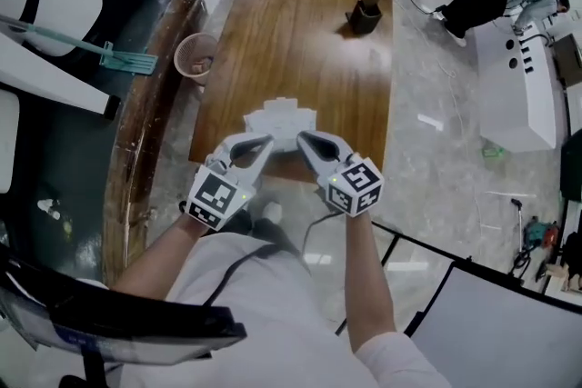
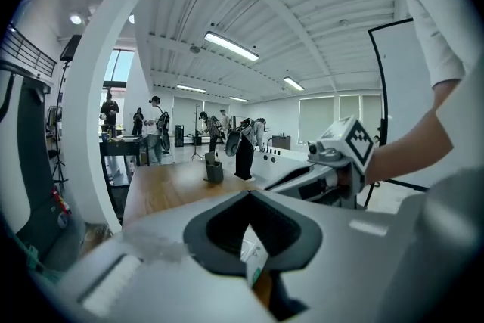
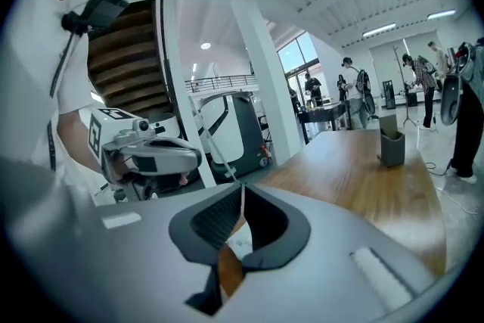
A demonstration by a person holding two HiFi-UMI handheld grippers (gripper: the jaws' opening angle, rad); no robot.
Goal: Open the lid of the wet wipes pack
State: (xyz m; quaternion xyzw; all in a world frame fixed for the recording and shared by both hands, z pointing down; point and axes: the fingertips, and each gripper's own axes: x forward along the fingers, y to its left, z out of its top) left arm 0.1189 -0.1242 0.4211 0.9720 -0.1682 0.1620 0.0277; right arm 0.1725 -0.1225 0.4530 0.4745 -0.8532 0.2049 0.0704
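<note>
**Inspector:** The state of each tool and the place of the work item are to be reported.

**Operator:** The left gripper (image 1: pixel 267 141) is closed, with its tips met at the front; a white piece with a green edge is seen in the hollow just behind those tips. It is taken to be a border of the wet wipes pack (image 1: pixel 280 119). The right gripper (image 1: pixel 303 139) is also closed; a thin white edge of the pack is pinched right at its tips. Whether that edge is the lid flap or a seam cannot be told.

**Inspector:** Why is the pack held from two sides?

**Operator:** The two tools are pointed towards each other, with the pack directly ahead of both sets of tips and between them. It is judged that one tool anchors the soft body while the other draws the lid away; a single grip would only drag the whole pack along.

**Inspector:** Where is the pack, and how does it look?

**Operator:** The pack is over the near edge of the wooden table (image 1: pixel 300 23); whether it rests there or is held clear cannot be settled. It is white, flat and soft-looking, with an uneven far outline. No raised lid can be made out, so the opening is judged not yet done.
</note>
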